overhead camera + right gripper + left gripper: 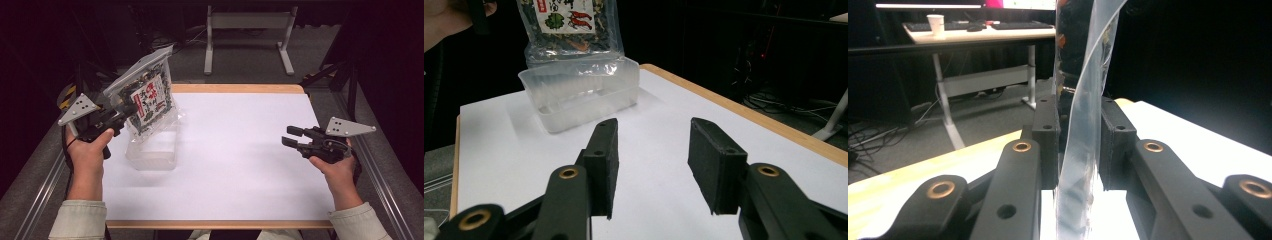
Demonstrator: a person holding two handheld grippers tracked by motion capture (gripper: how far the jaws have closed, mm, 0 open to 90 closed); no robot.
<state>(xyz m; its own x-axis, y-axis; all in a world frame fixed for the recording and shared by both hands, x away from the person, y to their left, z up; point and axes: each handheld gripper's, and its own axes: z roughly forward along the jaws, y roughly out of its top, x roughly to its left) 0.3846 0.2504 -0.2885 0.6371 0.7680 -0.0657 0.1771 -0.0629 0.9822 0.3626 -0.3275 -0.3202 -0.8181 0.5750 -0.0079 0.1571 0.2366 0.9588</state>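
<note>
Above the clear tray (152,152), packet (145,95) clamped in left gripper (121,111), its lower edge hidden; right gripper (290,136) half-wide, empty.

Open white tabletop (240,150) lies between both grippers; the sole obstruction is the clear plastic rectangular tub (152,150) at its left, with the printed transparent food pouch (147,95) tilted above it.

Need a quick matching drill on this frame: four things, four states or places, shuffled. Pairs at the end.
1. left gripper
2. right gripper
3. snack bag
4. clear tub

a. jaws apart, nothing between them
b. rests on the white table top
c. held tilted above the tub
d. jaws clamped on the bag's edge

Pairs: 1-d, 2-a, 3-c, 4-b
</note>
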